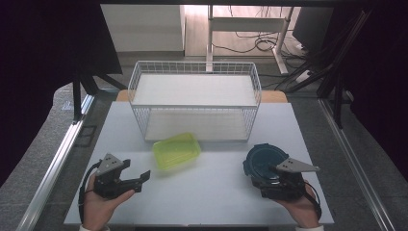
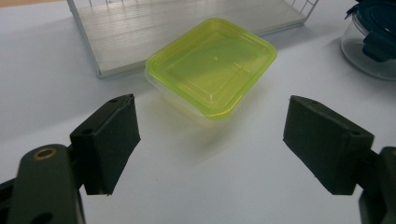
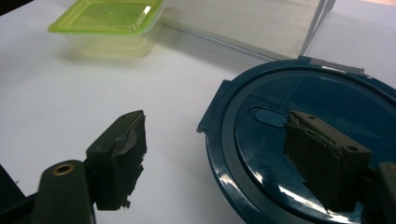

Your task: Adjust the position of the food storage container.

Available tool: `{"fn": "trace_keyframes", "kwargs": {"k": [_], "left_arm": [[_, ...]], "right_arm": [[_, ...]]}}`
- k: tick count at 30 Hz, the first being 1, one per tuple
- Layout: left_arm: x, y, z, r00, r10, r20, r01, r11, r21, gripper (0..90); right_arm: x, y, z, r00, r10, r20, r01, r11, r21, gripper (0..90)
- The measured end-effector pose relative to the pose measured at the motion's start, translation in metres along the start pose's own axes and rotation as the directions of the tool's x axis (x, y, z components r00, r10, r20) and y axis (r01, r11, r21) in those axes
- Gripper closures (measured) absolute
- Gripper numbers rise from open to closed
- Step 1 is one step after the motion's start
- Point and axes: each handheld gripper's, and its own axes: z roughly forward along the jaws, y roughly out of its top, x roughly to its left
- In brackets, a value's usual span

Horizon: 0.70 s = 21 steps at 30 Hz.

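Seen from above, a person's two hands hold a gripper each over a white tabletop (image 1: 202,187). The left gripper (image 1: 139,179) sits near the front left corner, its jaws spread and aimed toward a yellow-green lidded container (image 1: 176,150) that lies near the middle of the tabletop, just in front of a white wire basket (image 1: 194,103) standing along the far edge. The right gripper (image 1: 269,177) hangs near the front right corner, over a round container with a dark blue lid (image 1: 263,160).

In the left gripper view, the two black jaws stand wide apart with bare tabletop (image 2: 56,93) between them. The yellow-green lidded container (image 2: 212,65) lies ahead of them, apart from both pads, with the wire basket (image 2: 187,23) behind it and the round container (image 2: 371,46), its glass wall showing, at the upper right.

In the right gripper view, the jaws are spread and clamp nothing: one stands over the dark blue lid (image 3: 303,140), the other over bare tabletop (image 3: 70,93) beside the lid's rim. The yellow-green container (image 3: 109,23) rests well apart at the upper left, beside the basket (image 3: 252,23).
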Motion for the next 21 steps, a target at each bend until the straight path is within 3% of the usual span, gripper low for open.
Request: {"fn": "trace_keyframes", "kwargs": {"k": [4,8,14,16,21], "left_arm": [[-0.001,0.0023,-0.0009,0.9998,-0.019,0.006,0.019,0.9998,0.004,18.2],[-0.0044,0.0025,0.002,1.0,-0.002,0.01,0.001,0.9997,0.024,18.4],[-0.0024,0.0008,0.0029,0.9998,-0.015,0.01,0.015,0.9992,0.037,18.6],[-0.0026,0.0012,0.0016,0.9988,-0.036,0.035,0.034,0.9986,0.04,18.7],[-0.0037,0.0025,-0.0004,0.9994,-0.023,0.024,0.023,0.9991,0.035,18.9]], "right_arm": [[-0.0003,0.0005,-0.002,0.9999,0.011,-0.009,-0.011,0.9998,-0.013,23.8],[-0.0018,0.0007,-0.0029,0.9998,0.014,-0.012,-0.014,0.9998,-0.01,25.3],[-0.0013,0.001,-0.0027,0.9998,0.01,-0.019,-0.01,0.9999,-0.002,26.6],[-0.0015,0.0006,-0.0035,0.9997,0.009,-0.022,-0.009,1.0,0.003,27.0],[-0.0031,0.0024,-0.0089,0.9994,0.011,-0.031,-0.011,0.9999,0.0,28.1]]}}
